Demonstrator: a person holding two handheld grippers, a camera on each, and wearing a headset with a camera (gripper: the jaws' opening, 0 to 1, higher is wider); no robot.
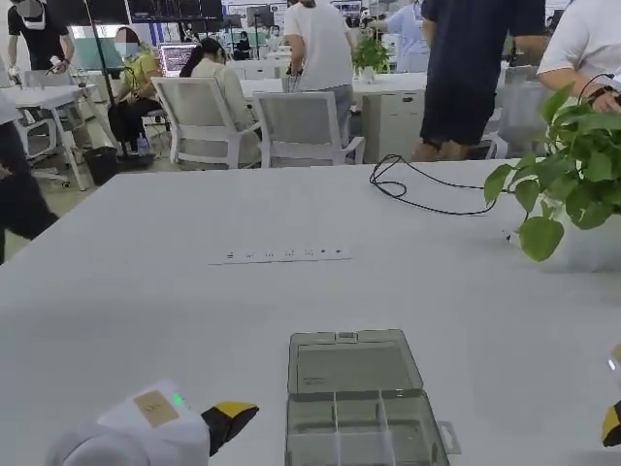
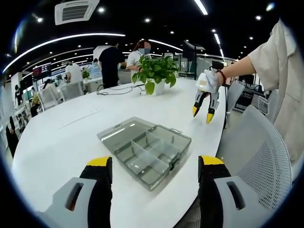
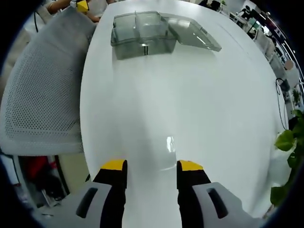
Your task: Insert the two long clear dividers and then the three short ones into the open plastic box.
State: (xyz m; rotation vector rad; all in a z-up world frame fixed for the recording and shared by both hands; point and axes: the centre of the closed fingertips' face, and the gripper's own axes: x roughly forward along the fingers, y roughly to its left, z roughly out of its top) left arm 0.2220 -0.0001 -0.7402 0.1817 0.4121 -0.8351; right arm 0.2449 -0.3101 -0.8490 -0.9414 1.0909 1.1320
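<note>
The box (image 1: pixel 354 394) sits open near the front edge of the surface (image 1: pixel 146 320), its lid (image 1: pixel 351 364) laid back flat behind the base. Clear dividers (image 2: pixel 145 149) already stand inside the base. In the left gripper view they cross one another and cut it into a grid of small compartments, some running along the length and shorter ones across. The clear walls blend together, so an exact count can't be made. No loose piece lies on the surface around the box, so the inserting looks done or all but done. At most a piece may need pressing fully home.

The left hand-held gripper (image 2: pixel 156 164) hovers low in front of the box, jaws spread wide and empty, with the box ahead of them and apart from both. In the head view it (image 1: pixel 231 417) sits just beside the box's left side. The right hand-held gripper (image 3: pixel 152 166) is off to the side over bare surface, jaws apart and holding nothing. From the left gripper view it (image 2: pixel 202 114) hangs tips down near the surface's edge, beyond the box.

A plant (image 1: pixel 572 189) and a cable (image 1: pixel 427 189) lie well apart from the work
</note>
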